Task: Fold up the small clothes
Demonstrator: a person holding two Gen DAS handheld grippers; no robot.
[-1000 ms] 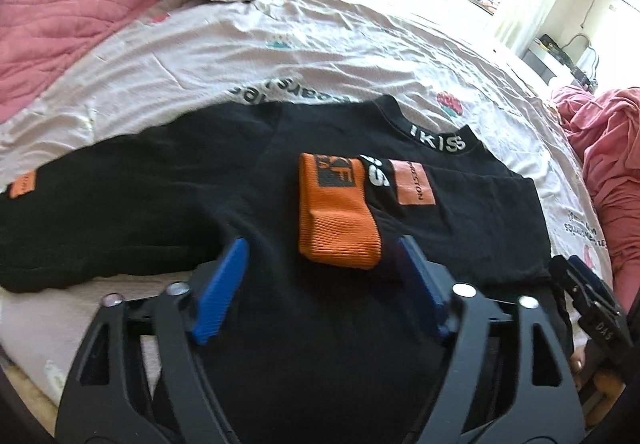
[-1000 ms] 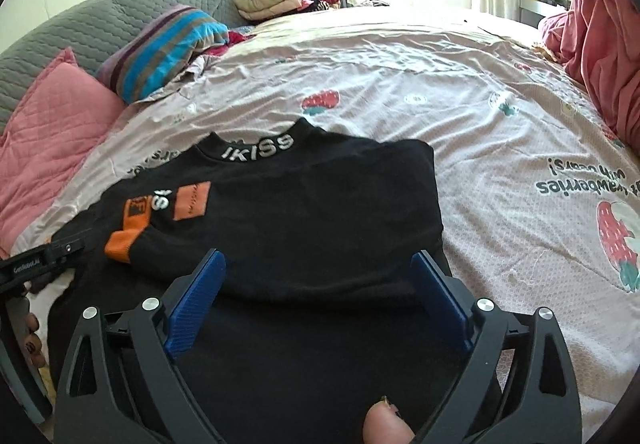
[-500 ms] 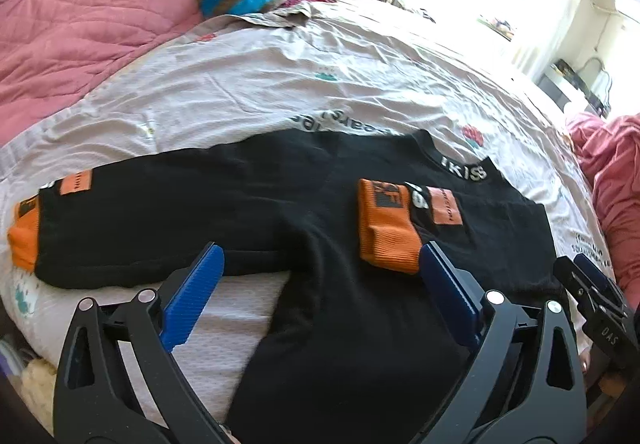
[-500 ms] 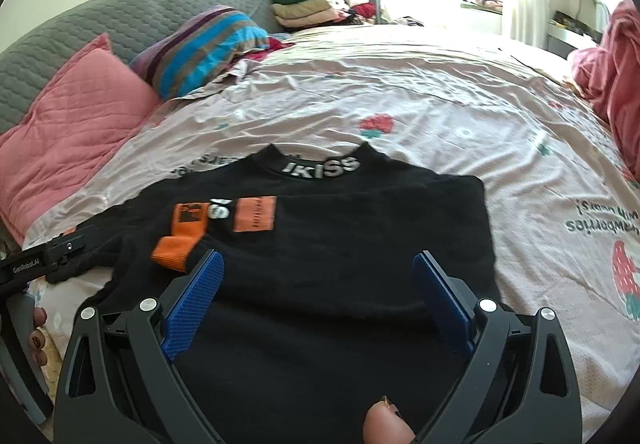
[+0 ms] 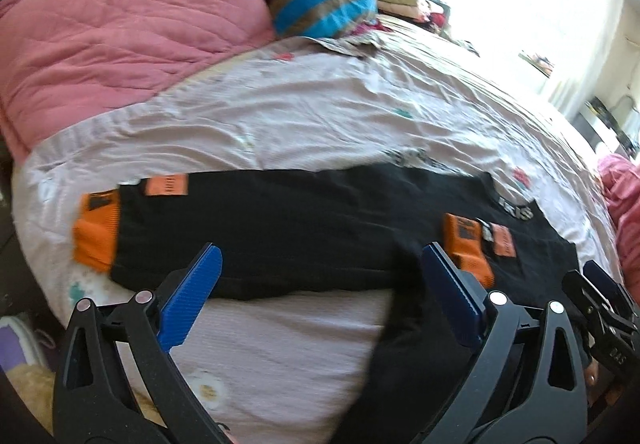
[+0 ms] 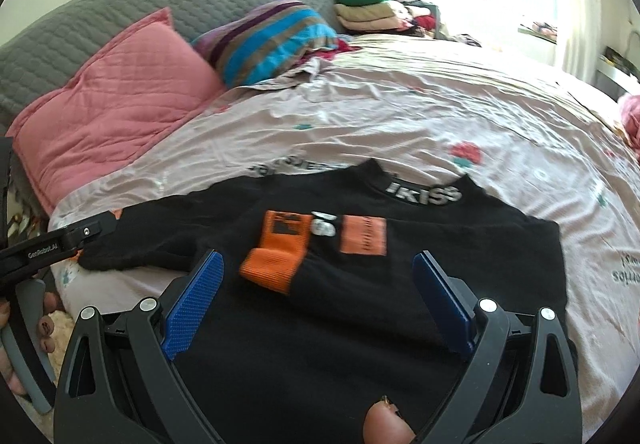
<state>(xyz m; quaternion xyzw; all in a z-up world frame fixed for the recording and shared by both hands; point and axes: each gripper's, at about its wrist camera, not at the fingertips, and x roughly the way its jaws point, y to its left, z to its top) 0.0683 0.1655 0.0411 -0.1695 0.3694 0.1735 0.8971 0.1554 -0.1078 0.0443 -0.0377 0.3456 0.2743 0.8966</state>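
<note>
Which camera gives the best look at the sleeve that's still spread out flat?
The left wrist view. It shows the unfolded sleeve whole, from shoulder to orange cuff. The right wrist view shows only its near part; the left gripper hides the cuff end.

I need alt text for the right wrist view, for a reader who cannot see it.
A black sweater lies flat on a pink bedsheet, one sleeve folded across its chest so the orange cuff lies on top. The open right gripper hovers above it, holding nothing. Pillows lie behind.
</note>
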